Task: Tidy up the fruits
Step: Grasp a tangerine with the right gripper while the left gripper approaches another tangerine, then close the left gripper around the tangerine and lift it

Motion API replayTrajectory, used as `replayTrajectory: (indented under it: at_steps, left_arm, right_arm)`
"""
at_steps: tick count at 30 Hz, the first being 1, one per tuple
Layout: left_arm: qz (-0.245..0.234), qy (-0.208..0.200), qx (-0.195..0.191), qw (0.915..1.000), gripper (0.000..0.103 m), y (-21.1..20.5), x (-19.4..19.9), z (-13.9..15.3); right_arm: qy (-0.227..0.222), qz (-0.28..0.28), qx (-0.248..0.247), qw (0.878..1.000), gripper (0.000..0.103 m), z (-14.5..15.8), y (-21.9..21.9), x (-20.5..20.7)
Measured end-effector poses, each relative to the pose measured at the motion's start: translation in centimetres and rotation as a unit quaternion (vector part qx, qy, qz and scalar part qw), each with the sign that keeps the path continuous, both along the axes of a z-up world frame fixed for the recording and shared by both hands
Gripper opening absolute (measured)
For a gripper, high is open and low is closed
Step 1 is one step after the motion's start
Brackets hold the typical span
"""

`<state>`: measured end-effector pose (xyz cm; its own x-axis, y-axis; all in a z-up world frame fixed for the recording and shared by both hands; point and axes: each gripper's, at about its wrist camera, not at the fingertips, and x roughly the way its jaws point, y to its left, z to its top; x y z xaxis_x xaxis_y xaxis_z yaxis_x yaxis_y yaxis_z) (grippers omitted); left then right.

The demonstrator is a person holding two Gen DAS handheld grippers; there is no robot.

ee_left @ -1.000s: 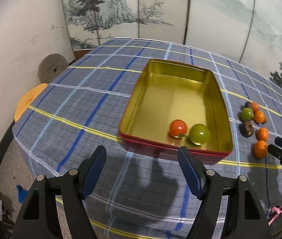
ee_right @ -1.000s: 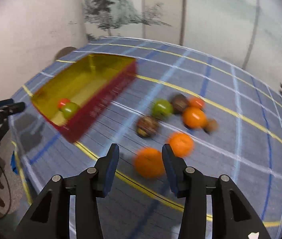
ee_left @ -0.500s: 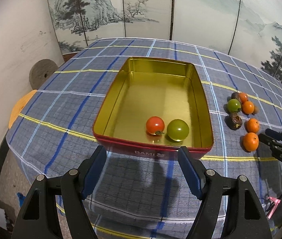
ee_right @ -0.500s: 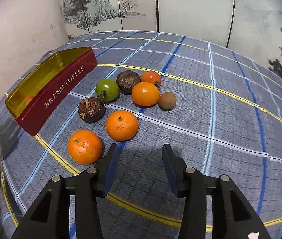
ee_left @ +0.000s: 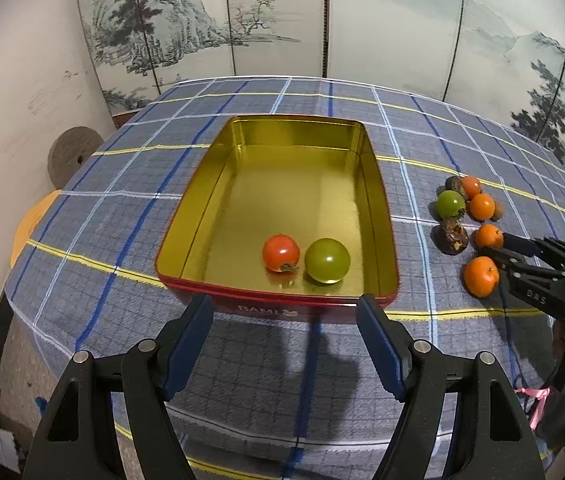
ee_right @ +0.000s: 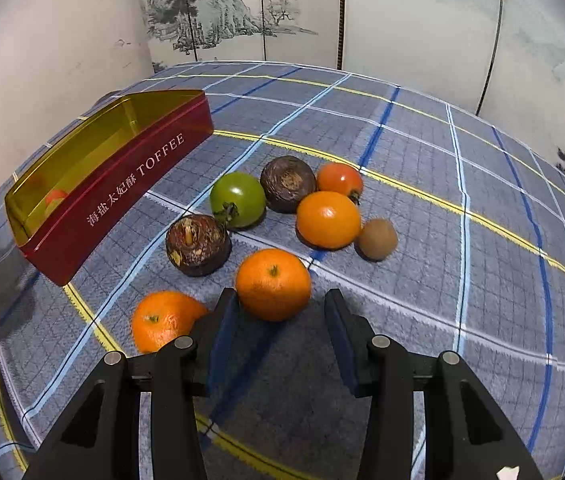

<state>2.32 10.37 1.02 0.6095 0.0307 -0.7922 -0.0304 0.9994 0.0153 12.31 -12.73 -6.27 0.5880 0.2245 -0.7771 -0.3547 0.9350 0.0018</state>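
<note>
The mandarin (ee_right: pixel 273 284) that the coming move turns on lies straight ahead of the right tongs (ee_right: pixel 280 336), just past the tips and slightly toward the left pad, on the checked cloth of the counter (ee_right: pixel 462 240). It is nearly round, so no long axis matters; its stem end faces up. The right tongs are by far the nearer of the two, and from the left wrist view their tips reach in among the loose fruit. Their jaws stand partly open, a gap a little wider than the mandarin, and hold nothing; the left pad looks very near the fruit's lower edge, though whether it touches is hard to tell at this angle. A second mandarin (ee_right: pixel 164 320) sits to the left, partly behind that pad, close enough that I judge it could be nudged as the tongs push forward. The left tongs (ee_left: pixel 284 344) hover wide open and empty before the near wall of the red tin (ee_left: pixel 382 240), which already holds a red tomato (ee_left: pixel 281 252) and a green tomato (ee_left: pixel 327 260) at its near end.
</note>
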Motion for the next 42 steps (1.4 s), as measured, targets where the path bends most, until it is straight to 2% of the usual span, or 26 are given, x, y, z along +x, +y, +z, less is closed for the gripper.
replayTrajectory:
  at_steps: [6,9,13,18,29,38,42]
  left_arm:
    - [-0.015,0.004,-0.001,0.9999,0.074,-1.5,0.2,-0.1]
    - [-0.027,0.002,0.001,0.9996,0.074,-2.6,0.3,0.1]
    - [-0.044,0.002,-0.003,0.999,0.074,-4.1,0.5,0.2]
    - [-0.073,0.002,-0.013,0.9972,0.074,-6.9,1.0,-0.1]
    - [-0.121,0.005,-0.036,0.992,0.074,-12.7,3.1,-1.3]
    - [-0.127,0.021,-0.032,0.9912,0.074,-14.7,4.2,-2.9]
    - [-0.129,0.035,-0.031,0.9906,0.074,-15.4,4.8,-3.9]
  right_arm:
    - [0.001,0.001,0.008,1.0,0.042,-0.2,0.4,0.8]
    - [0.001,0.003,0.019,1.0,0.035,-0.4,0.4,0.8]
    - [-0.002,-0.002,0.019,1.0,0.034,-0.4,0.3,0.6]
    - [-0.016,-0.039,0.001,0.999,0.034,-0.2,-1.7,0.1]
    - [-0.015,-0.145,-0.021,0.989,0.034,-0.3,-10.2,-0.7]
    - [-0.02,-0.165,-0.048,0.985,0.034,-0.3,-12.8,-1.4]
    - [-0.017,-0.167,-0.038,0.985,0.034,-0.3,-13.3,-1.2]
